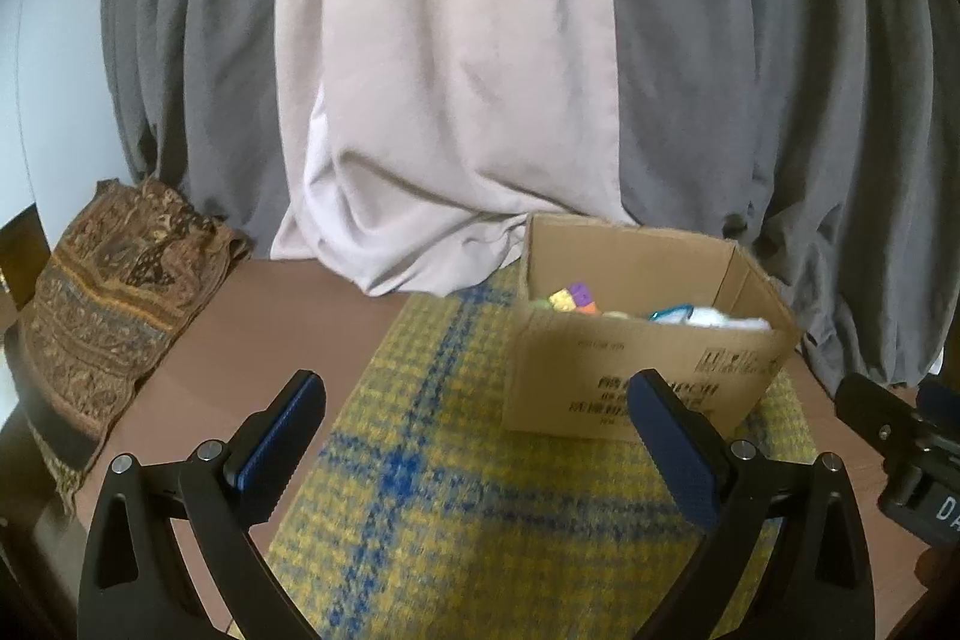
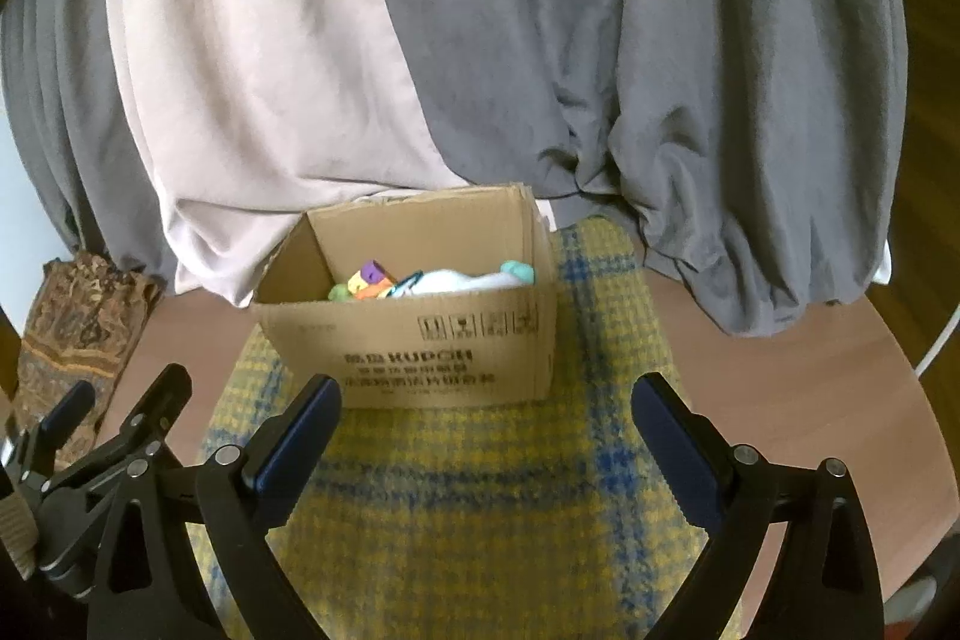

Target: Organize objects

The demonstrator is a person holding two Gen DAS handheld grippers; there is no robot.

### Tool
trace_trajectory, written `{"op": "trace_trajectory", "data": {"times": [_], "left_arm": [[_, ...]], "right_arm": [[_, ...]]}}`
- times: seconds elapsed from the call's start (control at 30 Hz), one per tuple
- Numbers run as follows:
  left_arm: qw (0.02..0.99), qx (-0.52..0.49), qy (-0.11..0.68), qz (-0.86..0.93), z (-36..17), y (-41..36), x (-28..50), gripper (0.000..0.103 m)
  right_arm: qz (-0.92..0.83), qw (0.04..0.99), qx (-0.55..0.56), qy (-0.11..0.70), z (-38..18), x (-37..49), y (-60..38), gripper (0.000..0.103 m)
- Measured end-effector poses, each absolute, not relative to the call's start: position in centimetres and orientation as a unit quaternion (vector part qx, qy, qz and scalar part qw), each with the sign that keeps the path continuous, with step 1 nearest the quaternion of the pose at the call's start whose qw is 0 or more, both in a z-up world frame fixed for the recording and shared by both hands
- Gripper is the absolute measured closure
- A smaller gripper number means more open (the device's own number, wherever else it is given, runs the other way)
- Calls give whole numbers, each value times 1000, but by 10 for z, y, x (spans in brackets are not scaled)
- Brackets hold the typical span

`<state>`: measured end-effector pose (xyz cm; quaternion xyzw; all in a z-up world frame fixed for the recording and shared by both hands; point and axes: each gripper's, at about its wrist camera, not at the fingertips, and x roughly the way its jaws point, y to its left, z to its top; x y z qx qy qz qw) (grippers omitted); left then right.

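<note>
An open cardboard box [image 1: 636, 370] [image 2: 420, 358] stands on a yellow and blue checked cloth [image 1: 456, 490] [image 2: 480, 508]. Inside it lie a multicoloured cube toy [image 1: 573, 297] [image 2: 372, 278], a white soft item [image 1: 729, 319] [image 2: 456, 281] and a teal piece [image 2: 519, 270]. My left gripper [image 1: 477, 403] is open and empty, above the cloth in front and to the left of the box. My right gripper [image 2: 486, 406] is open and empty, just in front of the box. Each gripper shows at the edge of the other's view [image 1: 900, 436] [image 2: 108, 418].
The cloth lies on a round brown table [image 1: 252, 340] [image 2: 780, 370]. A patterned brown textile [image 1: 114, 292] [image 2: 78, 316] hangs over the table's left edge. Grey and pale pink curtains [image 1: 456, 70] [image 2: 480, 40] hang right behind the box.
</note>
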<state>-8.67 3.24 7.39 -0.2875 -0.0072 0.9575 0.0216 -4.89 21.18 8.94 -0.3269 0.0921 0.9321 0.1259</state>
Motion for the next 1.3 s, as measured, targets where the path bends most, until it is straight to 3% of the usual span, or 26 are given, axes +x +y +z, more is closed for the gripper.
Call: {"op": "trace_trajectory", "data": {"times": [0.8, 1.3], "left_arm": [[30, -278, 43, 959, 37, 35, 6, 0], [62, -331, 5, 942, 5, 16, 9, 0]], "right_arm": [[929, 108, -344, 86, 48, 11, 193, 5], [925, 112, -351, 93, 27, 33, 187, 5]]}}
